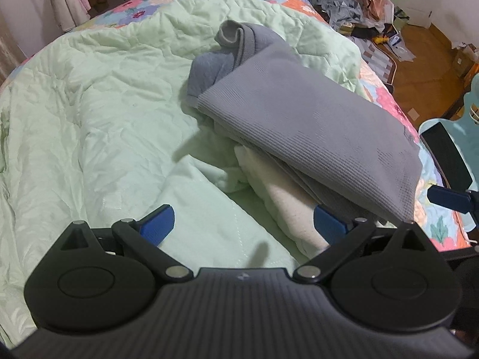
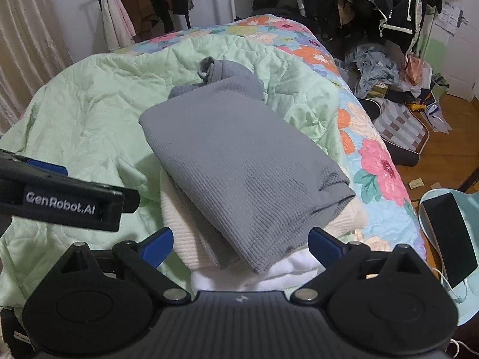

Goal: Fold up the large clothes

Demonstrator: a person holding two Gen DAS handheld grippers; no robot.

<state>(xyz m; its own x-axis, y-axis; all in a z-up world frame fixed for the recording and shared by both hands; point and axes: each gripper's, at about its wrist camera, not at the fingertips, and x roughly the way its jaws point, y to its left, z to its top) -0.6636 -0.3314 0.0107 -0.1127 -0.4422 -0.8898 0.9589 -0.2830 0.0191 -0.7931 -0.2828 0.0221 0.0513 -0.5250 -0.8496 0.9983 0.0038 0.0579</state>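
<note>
While you hold both tools low over the bed, the folded grey garment lies on top of a cream knit and a white piece, all stacked on the pale green quilt. Your right hand-held gripper has its fingers spread wide on either side of the stack's near edge, gripping nothing. Your left hand-held gripper is likewise spread apart, just beside the stack, its right fingertip against the cream knit. Grey sleeve end curls up at the far side.
</note>
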